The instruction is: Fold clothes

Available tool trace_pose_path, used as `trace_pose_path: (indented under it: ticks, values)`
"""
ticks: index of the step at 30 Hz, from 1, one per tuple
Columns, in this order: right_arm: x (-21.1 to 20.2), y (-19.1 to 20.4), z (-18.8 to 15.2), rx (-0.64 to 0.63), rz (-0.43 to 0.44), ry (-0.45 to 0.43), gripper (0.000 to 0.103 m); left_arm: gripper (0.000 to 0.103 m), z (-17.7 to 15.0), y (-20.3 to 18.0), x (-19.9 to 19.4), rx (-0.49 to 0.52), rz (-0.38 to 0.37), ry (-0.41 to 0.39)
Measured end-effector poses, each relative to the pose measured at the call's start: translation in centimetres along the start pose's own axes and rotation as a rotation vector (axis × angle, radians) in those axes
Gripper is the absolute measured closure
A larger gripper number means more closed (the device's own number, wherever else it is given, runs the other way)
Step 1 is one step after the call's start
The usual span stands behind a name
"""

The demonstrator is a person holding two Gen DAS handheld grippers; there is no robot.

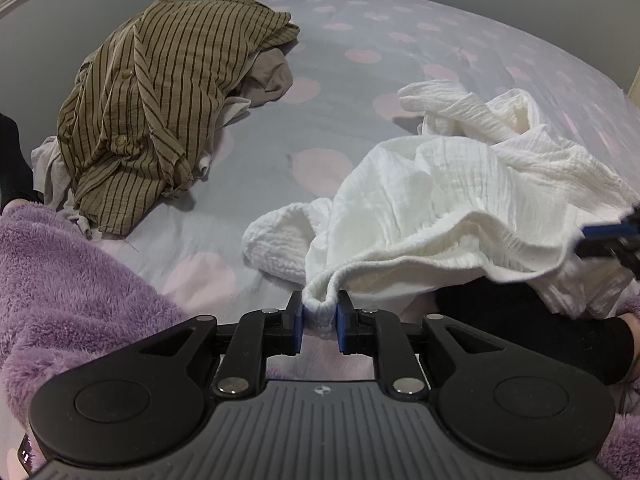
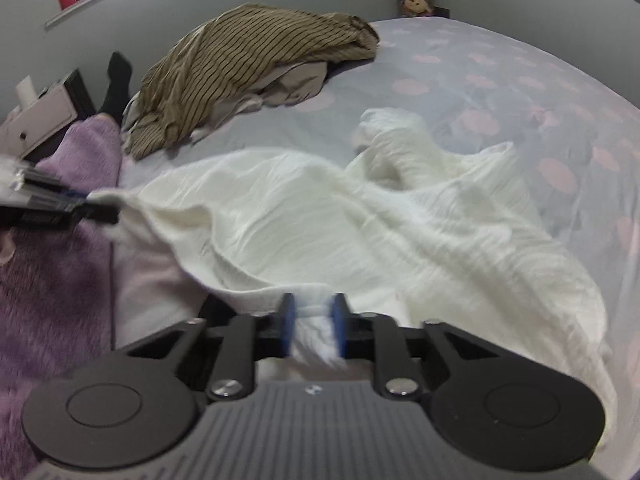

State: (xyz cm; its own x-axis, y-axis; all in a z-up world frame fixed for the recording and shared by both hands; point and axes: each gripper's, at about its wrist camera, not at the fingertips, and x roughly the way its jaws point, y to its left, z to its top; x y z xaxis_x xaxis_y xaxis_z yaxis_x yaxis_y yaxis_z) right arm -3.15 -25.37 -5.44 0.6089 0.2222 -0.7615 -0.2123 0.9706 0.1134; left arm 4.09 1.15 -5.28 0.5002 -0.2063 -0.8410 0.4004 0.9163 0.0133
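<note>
Left wrist view shows my left gripper [image 1: 319, 317] clamped on a bunched hem of the white crinkled garment [image 1: 460, 196]; my right gripper [image 2: 311, 320] pinches the same hem further along; the garment lies crumpled on the dotted bedsheet [image 1: 320, 92], no fold made; a striped shirt [image 1: 160, 92] awaits, unfolded; open sheet lies beyond.

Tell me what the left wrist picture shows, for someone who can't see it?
The left gripper pinches the edge of a white garment on a polka-dot bed. A striped brown shirt lies crumpled behind, left.
</note>
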Motion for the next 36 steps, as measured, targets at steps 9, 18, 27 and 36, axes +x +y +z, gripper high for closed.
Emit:
trace_pose_path:
  ticks: [9, 18, 27, 36]
  values:
    - [-2.2, 0.9, -3.1, 0.025, 0.045, 0.033, 0.095, 0.089, -0.3, -0.8, 0.5, 0.040, 0.022, 0.022]
    - [-2.8, 2.3, -0.4, -0.016, -0.045, -0.059, 0.072, 0.089, -0.7, -1.8, 1.2, 0.075, 0.069, 0.050]
    - [1.2, 3.6, 1.4, -0.074, -0.088, -0.014, 0.065, 0.089, -0.5, -1.8, 0.7, 0.079, 0.059, 0.028]
    - [0.8, 2.4, -1.8, 0.001, -0.111, 0.065, 0.103, 0.089, -0.5, -1.8, 0.7, 0.082, 0.050, 0.024]
